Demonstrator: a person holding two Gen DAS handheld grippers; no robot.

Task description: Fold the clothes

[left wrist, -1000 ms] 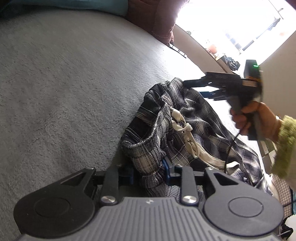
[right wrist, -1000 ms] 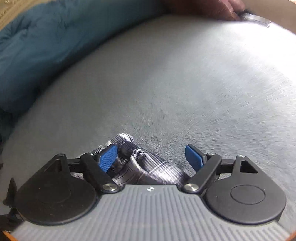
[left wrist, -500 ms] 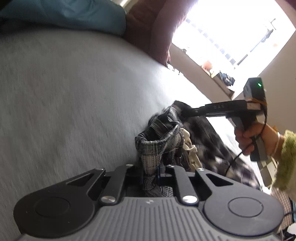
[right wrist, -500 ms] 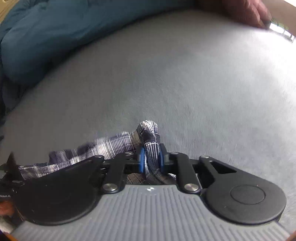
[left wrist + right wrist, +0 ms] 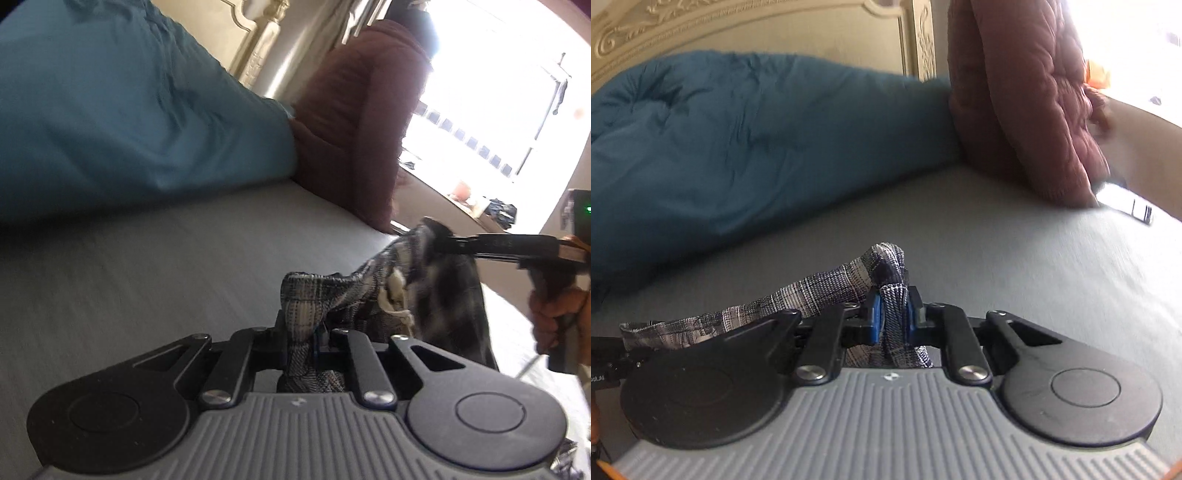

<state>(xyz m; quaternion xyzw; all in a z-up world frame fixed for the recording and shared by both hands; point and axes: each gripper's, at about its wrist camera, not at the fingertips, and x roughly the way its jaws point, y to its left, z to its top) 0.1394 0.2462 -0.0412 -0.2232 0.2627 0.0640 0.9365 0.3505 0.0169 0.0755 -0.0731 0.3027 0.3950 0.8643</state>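
Note:
A grey plaid pair of drawstring shorts (image 5: 369, 291) hangs between my two grippers above the grey bed. My left gripper (image 5: 301, 332) is shut on one end of the waistband. My right gripper (image 5: 892, 314) is shut on the other end of the waistband (image 5: 827, 288), which stretches off to the left. In the left wrist view the right gripper (image 5: 443, 242) shows at the right, clamped on the cloth, with the white drawstring (image 5: 393, 299) dangling below the waistband.
A teal duvet (image 5: 738, 140) lies bunched at the head of the grey bed (image 5: 1034, 258). A brown quilted cushion (image 5: 1027, 99) leans beside it near the bright window. A small dark object (image 5: 1126, 205) lies by the cushion. A carved cream headboard (image 5: 738, 26) stands behind.
My right gripper closed on the waistband. Both grippers then rose and tilted up, lifting the shorts off the bed and stretching the waistband between them.

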